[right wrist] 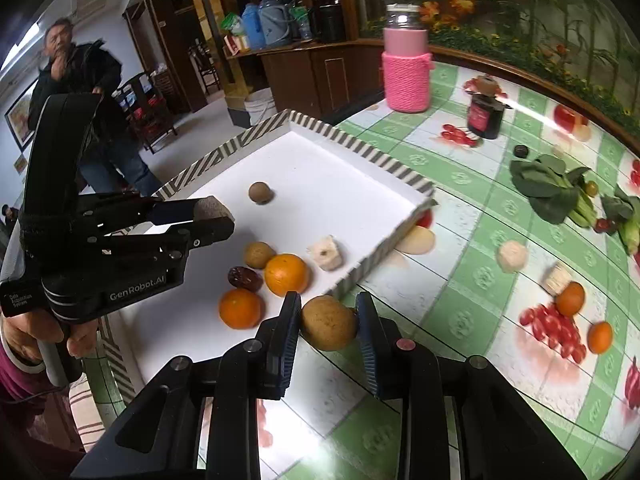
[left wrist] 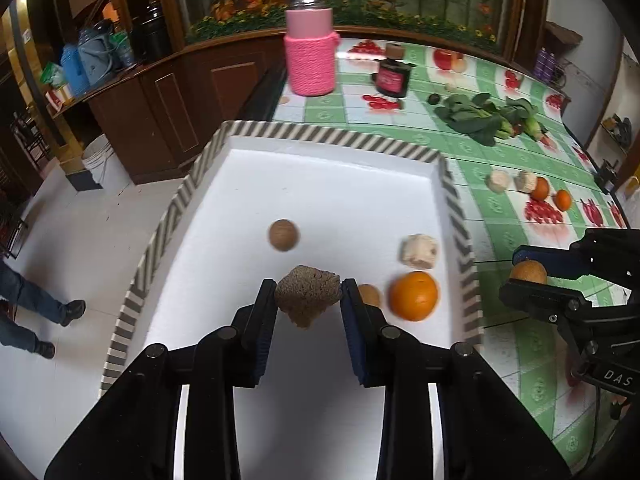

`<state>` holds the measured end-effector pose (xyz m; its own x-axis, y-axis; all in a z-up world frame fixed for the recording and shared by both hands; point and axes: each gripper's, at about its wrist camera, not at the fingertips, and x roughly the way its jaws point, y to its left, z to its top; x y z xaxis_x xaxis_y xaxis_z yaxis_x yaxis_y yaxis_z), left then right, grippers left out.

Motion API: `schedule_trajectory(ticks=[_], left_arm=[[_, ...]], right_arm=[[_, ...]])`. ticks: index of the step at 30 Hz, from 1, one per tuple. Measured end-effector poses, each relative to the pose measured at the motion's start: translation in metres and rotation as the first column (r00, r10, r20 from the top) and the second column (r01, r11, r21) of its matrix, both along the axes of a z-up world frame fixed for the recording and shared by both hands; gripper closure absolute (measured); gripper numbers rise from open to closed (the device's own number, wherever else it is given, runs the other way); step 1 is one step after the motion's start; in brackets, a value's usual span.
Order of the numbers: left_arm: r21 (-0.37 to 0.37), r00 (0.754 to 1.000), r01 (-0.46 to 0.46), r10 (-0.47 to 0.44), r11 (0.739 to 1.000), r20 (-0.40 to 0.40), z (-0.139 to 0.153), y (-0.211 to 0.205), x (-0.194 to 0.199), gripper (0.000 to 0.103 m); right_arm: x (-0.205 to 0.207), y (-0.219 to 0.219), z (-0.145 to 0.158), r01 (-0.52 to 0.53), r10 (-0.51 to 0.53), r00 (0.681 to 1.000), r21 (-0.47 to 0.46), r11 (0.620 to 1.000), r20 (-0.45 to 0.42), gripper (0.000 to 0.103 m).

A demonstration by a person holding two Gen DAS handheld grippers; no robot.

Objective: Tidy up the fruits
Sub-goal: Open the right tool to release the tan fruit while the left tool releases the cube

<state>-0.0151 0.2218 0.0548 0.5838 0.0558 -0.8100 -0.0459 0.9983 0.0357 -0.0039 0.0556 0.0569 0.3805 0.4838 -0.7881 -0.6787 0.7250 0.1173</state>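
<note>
While hovering over the white tray (left wrist: 320, 184), left gripper (left wrist: 308, 296) is clamping a rough brown lump (left wrist: 306, 294); right gripper (right wrist: 329, 322) is pinching a round brown fruit (right wrist: 329, 322).

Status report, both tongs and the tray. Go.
Left tongs shut on rough brown fruit above tray. Right tongs shut on round brown fruit, beside tray. Path unobstructed.

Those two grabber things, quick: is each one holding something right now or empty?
Left gripper: closed on a rough brown lumpy fruit, above the white tray.
Right gripper: closed on a smooth round brown fruit, beside the tray's edge.
</note>
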Motion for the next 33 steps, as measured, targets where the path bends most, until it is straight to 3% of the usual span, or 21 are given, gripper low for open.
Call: schedule_trajectory(ticks=[17, 33], left_arm=[[0.030, 0.998, -0.034, 0.035, 0.999, -0.047, -0.019, 0.020, 0.023, 0.073], [0.023, 0.994, -0.020, 0.023, 1.000, -0.105, -0.028, 0.016, 0.039, 0.073]], right_arm=[[0.035, 0.046, -0.008, -0.040, 0.040, 0.999, -0.019, 0.999, -0.008, 0.074], [0.073, 0.075, -0.034, -0.043, 0.042, 0.997, -0.021, 0.999, -0.058, 0.074]])
